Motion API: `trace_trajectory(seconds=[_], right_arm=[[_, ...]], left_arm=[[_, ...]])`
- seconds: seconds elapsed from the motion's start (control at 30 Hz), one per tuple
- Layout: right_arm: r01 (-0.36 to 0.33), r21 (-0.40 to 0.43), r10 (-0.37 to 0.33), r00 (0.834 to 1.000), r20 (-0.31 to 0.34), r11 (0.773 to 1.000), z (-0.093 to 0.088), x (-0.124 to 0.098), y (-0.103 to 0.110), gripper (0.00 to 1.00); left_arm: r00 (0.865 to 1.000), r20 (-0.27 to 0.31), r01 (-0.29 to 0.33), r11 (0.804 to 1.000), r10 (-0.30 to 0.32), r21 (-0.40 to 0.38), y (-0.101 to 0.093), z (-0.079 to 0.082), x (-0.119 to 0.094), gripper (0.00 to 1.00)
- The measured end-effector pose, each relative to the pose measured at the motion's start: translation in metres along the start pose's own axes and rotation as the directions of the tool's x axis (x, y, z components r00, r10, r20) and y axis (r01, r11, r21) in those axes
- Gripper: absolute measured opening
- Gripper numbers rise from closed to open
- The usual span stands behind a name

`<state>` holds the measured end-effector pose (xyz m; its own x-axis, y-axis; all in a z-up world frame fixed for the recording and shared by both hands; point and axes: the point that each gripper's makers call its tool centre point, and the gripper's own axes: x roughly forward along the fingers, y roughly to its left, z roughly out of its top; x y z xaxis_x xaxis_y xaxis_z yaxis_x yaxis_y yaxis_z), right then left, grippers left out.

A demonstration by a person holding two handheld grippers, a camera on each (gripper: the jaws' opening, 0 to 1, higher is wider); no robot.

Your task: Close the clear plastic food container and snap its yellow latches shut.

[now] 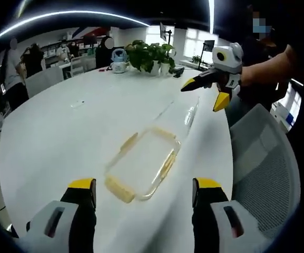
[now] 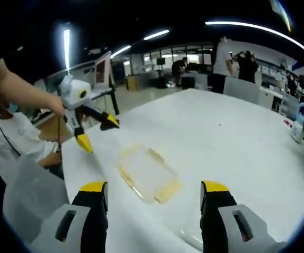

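A clear plastic food container (image 1: 141, 164) with pale yellow latches lies flat on the white table (image 1: 62, 137), a short way ahead of my left gripper (image 1: 145, 185), which is open and holds nothing. A clear lid (image 1: 186, 113) lies just beyond the container, apart from it as far as I can tell. Past that, my right gripper (image 1: 206, 93) hovers open above the table's edge, held by a person's hand. In the right gripper view the container (image 2: 146, 174) lies ahead of the open, empty right gripper (image 2: 154, 188), and the left gripper (image 2: 98, 133) hangs open on the container's far side.
Potted plants (image 1: 154, 55) and a blue and white object (image 1: 119, 60) stand at the table's far end. A grey mesh chair (image 1: 265, 158) presses against the table's right edge. A person in white (image 2: 15, 137) sits beside the table. Other people stand in the background.
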<state>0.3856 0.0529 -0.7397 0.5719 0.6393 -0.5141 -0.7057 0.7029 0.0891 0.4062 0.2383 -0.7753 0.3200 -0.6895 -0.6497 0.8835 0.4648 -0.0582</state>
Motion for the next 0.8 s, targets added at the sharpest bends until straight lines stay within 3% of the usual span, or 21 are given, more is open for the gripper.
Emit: trace_trajectory(seconds=[0.37, 0.67, 0.8], right_arm=[[-0.007, -0.016, 0.006, 0.999, -0.041, 1.000, -0.013, 0.003, -0.004, 0.71], [-0.017, -0.035, 0.015, 0.999, -0.049, 0.999, -0.010, 0.009, -0.004, 0.71], [-0.027, -0.059, 0.023, 0.998, -0.064, 0.998, -0.009, 0.014, -0.004, 0.71]], left_arm=[[0.999, -0.028, 0.025, 0.999, -0.024, 0.025, 0.004, -0.002, 0.005, 0.73], [0.997, -0.064, 0.040, 0.997, -0.036, 0.058, 0.011, -0.007, 0.007, 0.72], [0.993, -0.105, 0.063, 0.995, -0.054, 0.082, 0.012, -0.012, 0.008, 0.71]])
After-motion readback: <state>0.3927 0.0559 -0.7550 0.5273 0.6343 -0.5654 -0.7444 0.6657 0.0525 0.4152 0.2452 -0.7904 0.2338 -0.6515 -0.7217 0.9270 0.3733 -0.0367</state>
